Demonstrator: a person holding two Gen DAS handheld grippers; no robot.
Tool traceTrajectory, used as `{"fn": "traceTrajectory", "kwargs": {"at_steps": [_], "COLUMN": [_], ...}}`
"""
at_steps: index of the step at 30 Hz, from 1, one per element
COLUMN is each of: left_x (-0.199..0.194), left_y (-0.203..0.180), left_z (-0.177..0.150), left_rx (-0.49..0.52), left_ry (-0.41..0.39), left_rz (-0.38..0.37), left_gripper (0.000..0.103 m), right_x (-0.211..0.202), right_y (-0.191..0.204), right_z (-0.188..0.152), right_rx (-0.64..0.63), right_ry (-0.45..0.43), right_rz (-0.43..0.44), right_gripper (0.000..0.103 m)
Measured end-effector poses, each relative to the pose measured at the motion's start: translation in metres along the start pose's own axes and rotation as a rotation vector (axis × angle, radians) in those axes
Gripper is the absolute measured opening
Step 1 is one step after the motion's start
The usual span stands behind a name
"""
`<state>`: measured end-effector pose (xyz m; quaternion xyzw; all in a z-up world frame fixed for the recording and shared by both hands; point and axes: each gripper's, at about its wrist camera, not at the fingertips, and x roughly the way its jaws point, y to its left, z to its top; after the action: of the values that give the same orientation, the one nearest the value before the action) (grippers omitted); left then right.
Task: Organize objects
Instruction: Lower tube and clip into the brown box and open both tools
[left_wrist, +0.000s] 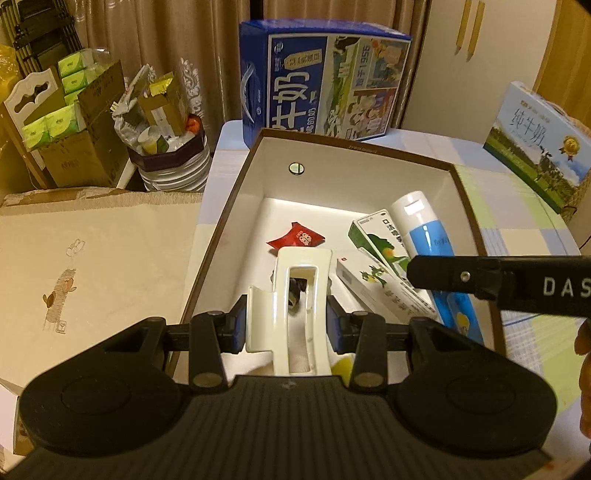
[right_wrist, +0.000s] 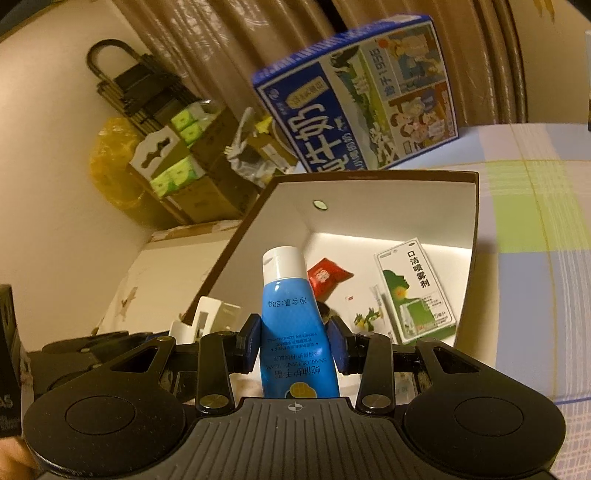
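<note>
Over the open box (left_wrist: 476, 236) both my grippers hang loaded; the left gripper (left_wrist: 284, 321) pinches a white hair claw clip (left_wrist: 301, 295) between its blue pads, and the right gripper (right_wrist: 295, 341) is clamped on a blue hand cream tube (right_wrist: 291, 317), white cap pointing away from me. Neither piece is down yet — each sits above the near end of the box, not resting on its floor as far as I can judge.

Already lying inside: a red sachet (left_wrist: 295, 240), a green-and-white spray carton (right_wrist: 413, 291) and a slimmer white carton (left_wrist: 380, 291) partly beneath it; so I reckon a good part of the sorting is done. What remains, by my reading, is to lower and release these two — the clip into the bare left half, the tube toward the middle. Two milk cartons stand on the checked cloth beyond; whether they belong to the job I cannot tell.
</note>
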<state>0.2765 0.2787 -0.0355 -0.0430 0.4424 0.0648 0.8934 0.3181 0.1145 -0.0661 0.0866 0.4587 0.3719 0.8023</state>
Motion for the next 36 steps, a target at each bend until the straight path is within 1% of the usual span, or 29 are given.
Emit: {"fn": "traceTrajectory", "kwargs": {"at_steps": [7,15,17,21,27,33,36], "left_x": [0.03,0.059,0.061,0.066,0.064,0.061,0.062], "left_y": [0.004,0.011,0.009,0.007,0.006,0.004,0.004], "left_z": [0.008,0.01,0.011,0.013,0.015,0.017,0.017], "left_rx": [-0.005,-0.034,-0.025,-0.02,-0.021,-0.006,-0.006], "left_ry": [0.041,0.097,0.091,0.097,0.089,0.086,0.091], "left_rz": [0.009,0.002,-0.008,-0.004,-0.016,-0.007,0.0], "left_gripper": [0.036,0.036,0.036,0.036,0.041,0.045,0.045], "right_x": [0.026,0.047,0.05,0.052,0.053,0.059,0.062], "right_y": [-0.009,-0.015,-0.018,-0.021,-0.024,-0.022,-0.022], "right_z": [0.011,0.012,0.012,0.012,0.013,0.012,0.013], "right_rx": [0.027,0.029,0.033,0.038,0.043,0.037,0.03], "right_ry": [0.029,0.063,0.068,0.072,0.076,0.091,0.099], "right_rz": [-0.024,-0.049,-0.053,-0.057,-0.06,-0.062,-0.06], "right_gripper": [0.036,0.036,0.036,0.036,0.036,0.036,0.037]}}
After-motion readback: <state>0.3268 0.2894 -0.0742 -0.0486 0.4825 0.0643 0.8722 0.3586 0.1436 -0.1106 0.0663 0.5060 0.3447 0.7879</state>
